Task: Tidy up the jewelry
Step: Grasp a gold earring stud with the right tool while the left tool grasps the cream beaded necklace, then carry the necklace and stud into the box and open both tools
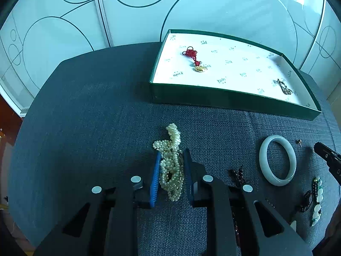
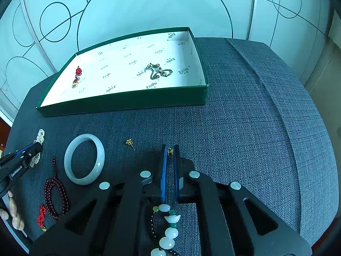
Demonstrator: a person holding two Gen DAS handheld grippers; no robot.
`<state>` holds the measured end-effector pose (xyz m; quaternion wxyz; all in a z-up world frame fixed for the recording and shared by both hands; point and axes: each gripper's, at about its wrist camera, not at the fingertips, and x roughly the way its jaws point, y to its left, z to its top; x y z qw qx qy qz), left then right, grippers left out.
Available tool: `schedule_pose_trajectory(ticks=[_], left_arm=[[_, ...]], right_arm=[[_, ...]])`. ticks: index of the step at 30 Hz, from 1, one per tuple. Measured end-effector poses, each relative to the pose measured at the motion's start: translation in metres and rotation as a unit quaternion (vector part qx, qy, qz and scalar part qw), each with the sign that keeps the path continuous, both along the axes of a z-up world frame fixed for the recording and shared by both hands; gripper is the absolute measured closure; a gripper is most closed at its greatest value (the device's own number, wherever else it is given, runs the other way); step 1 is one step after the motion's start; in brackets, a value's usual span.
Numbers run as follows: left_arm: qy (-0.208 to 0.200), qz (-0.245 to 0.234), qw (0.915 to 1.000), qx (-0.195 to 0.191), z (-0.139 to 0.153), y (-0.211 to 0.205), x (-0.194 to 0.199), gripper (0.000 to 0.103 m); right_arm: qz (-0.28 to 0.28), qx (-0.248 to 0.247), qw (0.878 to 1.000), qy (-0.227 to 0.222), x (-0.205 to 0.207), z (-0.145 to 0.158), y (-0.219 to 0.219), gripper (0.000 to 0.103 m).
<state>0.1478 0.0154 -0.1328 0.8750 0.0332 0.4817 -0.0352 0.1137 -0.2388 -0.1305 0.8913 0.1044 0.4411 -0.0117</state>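
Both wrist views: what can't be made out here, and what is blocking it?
- Left wrist: lower pearl necklace hidden between the left gripper fingers; firm grip unclear.
- Right wrist: gold earring piece at the right gripper tips, too small to identify.
- Right wrist: white-and-green bead bracelet cut off by the bottom edge.
- Tray print too small to read.

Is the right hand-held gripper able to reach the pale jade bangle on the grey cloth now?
Probably yes, but not free yet: the right hand-held gripper is nearly shut around a small gold earring. The pale jade bangle lies uncovered to its left, with only a second gold earring between them.
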Motion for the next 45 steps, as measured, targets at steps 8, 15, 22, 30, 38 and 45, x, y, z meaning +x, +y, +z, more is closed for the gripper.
schedule_pose_trajectory(ticks=[8, 15, 22, 30, 38, 45], left_arm=[[-0.021, -0.009, 0.9997, -0.008, 0.02, -0.004, -0.007, 0.082], [-0.036, -0.017, 0.9991, -0.015, 0.037, -0.01, -0.009, 0.082], [-0.052, -0.032, 0.9979, -0.018, 0.059, -0.018, -0.004, 0.082], [-0.079, -0.053, 0.9954, -0.013, 0.086, -0.04, 0.027, 0.082], [-0.088, -0.058, 0.9945, 0.006, 0.081, -0.063, 0.08, 0.082], [-0.047, -0.048, 0.9976, 0.018, 0.034, -0.067, 0.125, 0.082]], right_arm=[[-0.001, 0.004, 1.0, -0.008, -0.005, 0.008, -0.002, 0.098], [0.007, 0.01, 1.0, -0.023, -0.009, 0.021, 0.002, 0.098], [0.016, 0.008, 0.999, -0.047, -0.008, 0.045, 0.01, 0.098], [0.02, 0.015, 0.997, -0.066, 0.02, 0.071, 0.01, 0.098], [0.027, 0.013, 0.998, -0.06, 0.076, 0.074, 0.014, 0.097], [0.023, 0.003, 1.0, -0.013, 0.124, 0.035, 0.014, 0.097]])
